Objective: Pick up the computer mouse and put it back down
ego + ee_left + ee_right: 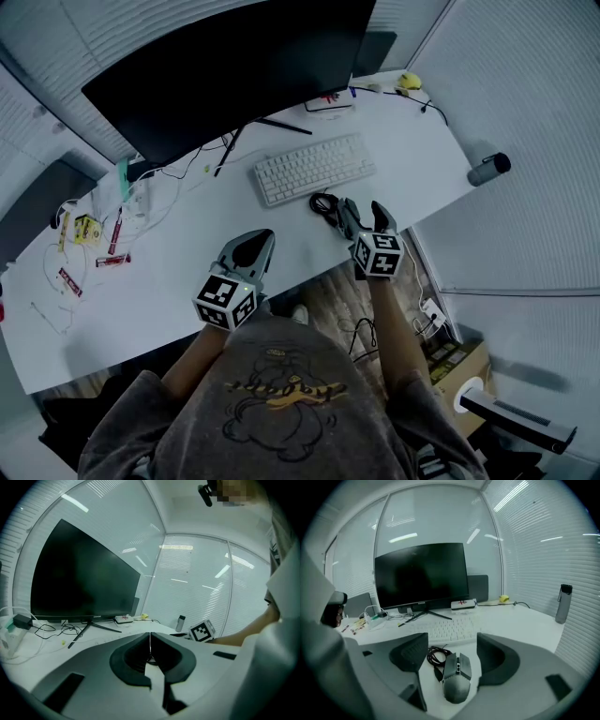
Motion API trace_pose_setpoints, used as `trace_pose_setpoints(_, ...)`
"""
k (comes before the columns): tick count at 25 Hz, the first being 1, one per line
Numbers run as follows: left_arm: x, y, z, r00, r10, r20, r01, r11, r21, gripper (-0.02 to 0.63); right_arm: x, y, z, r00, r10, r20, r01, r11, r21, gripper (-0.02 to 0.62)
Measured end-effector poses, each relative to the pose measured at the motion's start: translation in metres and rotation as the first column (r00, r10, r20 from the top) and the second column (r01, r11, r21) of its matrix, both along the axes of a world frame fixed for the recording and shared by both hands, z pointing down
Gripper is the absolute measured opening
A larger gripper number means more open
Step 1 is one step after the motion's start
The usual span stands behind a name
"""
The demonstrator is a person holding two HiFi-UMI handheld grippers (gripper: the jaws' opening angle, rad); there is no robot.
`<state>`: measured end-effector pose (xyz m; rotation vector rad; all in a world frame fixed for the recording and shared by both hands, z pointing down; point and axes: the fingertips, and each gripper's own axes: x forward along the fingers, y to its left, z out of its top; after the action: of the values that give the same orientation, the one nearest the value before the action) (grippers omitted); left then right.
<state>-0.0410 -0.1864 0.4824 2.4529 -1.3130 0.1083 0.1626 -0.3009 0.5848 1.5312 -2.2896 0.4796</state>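
Note:
The grey computer mouse (457, 677) lies on the white desk (178, 281), seen in the right gripper view between and below the jaws, with neither pad touching it. Its black cable sits in a coil (436, 657) just beyond it, in front of the white keyboard (314, 167). My right gripper (364, 211) hovers over the desk's near right edge with its jaws wide apart; in the head view it covers most of the mouse. My left gripper (251, 246) rests near the desk's front edge, jaws closed together with nothing between them.
A large dark monitor (234, 66) stands behind the keyboard. A grey bottle (489, 169) stands past the desk's right end. Cables, a charger and small packets (94, 234) clutter the left side. A yellow object (408, 82) lies at the far right corner.

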Motion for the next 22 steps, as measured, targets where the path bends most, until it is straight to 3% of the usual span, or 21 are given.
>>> trace_pose_setpoints(5, 0.009, 0.002, -0.004, 1.000, 0.015, -0.011, -0.015, 1.000, 0.012, 0.020, 0.003, 0.032, -0.045, 0.998, 0.008, 0.067, -0.014, 0.996, 0.087, 0.327)
trace_pose_setpoints(12, 0.027, 0.001, -0.013, 0.999, 0.033, -0.024, -0.033, 0.999, 0.033, 0.020, 0.006, 0.095, -0.092, 0.988, 0.005, 0.155, -0.027, 0.990, 0.141, 0.304)
trace_pose_setpoints(22, 0.043, 0.009, -0.024, 0.996, 0.089, 0.008, -0.090, 0.993, 0.071, 0.020, -0.001, 0.150, -0.127, 0.979, -0.039, 0.202, -0.009, 0.973, 0.233, 0.250)
